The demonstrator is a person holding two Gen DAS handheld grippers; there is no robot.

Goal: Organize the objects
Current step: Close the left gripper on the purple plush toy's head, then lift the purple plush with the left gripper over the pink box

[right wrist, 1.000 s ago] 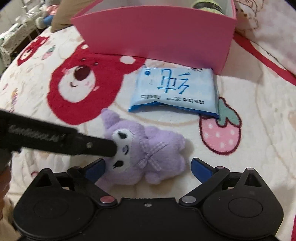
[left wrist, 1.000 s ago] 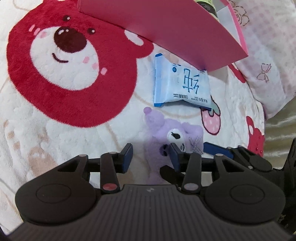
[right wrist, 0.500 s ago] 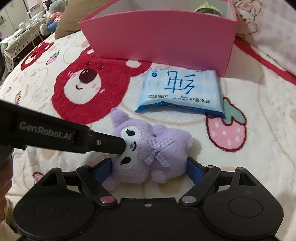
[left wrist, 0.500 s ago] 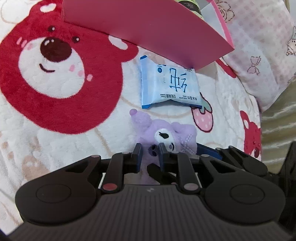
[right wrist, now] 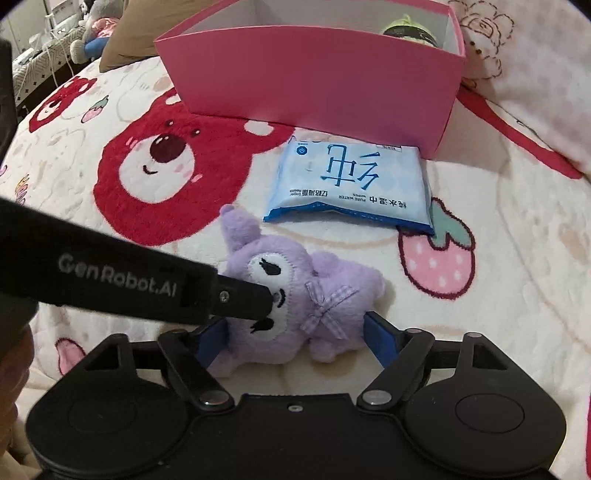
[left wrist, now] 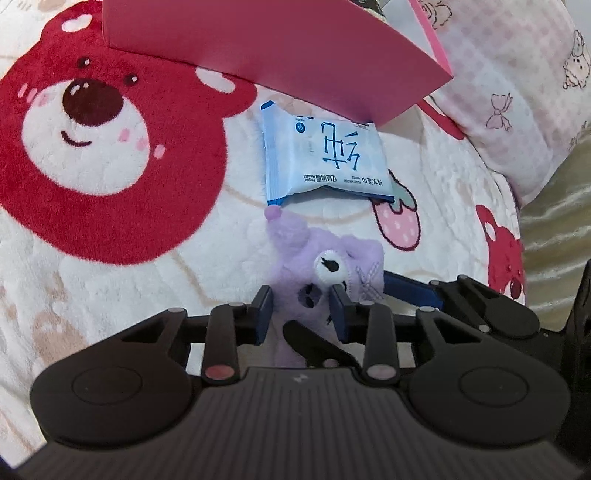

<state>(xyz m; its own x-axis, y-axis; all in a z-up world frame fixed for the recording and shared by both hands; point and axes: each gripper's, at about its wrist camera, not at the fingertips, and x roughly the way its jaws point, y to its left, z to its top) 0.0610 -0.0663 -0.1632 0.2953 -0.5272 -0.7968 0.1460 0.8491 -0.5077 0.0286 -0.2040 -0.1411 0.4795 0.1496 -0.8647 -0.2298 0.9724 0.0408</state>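
Observation:
A purple plush toy (left wrist: 325, 258) (right wrist: 343, 273) lies on a bear-print blanket, in front of a light blue pack of wet wipes (left wrist: 325, 158) (right wrist: 351, 177). Behind them stands an open pink box (left wrist: 277, 55) (right wrist: 314, 85). My left gripper (left wrist: 301, 314) pinches the plush's face from the left; its jaws are opening slightly with the face still between the pads. Its black fingertip (right wrist: 258, 299) shows in the right wrist view. My right gripper (right wrist: 295, 336) is shut on the plush's body, a blue pad on each side; one of its fingers (left wrist: 410, 291) appears in the left wrist view.
A green-topped item (right wrist: 406, 29) sits inside the box. A pink checked pillow (left wrist: 517, 92) lies right of the box. The blanket (right wrist: 498, 314) spreads to the front and right. Furniture and soft toys (right wrist: 88, 40) stand at the far left.
The right jaws have closed in from wide apart onto the plush's sides. The left pads pinched the face tightly and now stand a little wider. The plush's head has lifted slightly.

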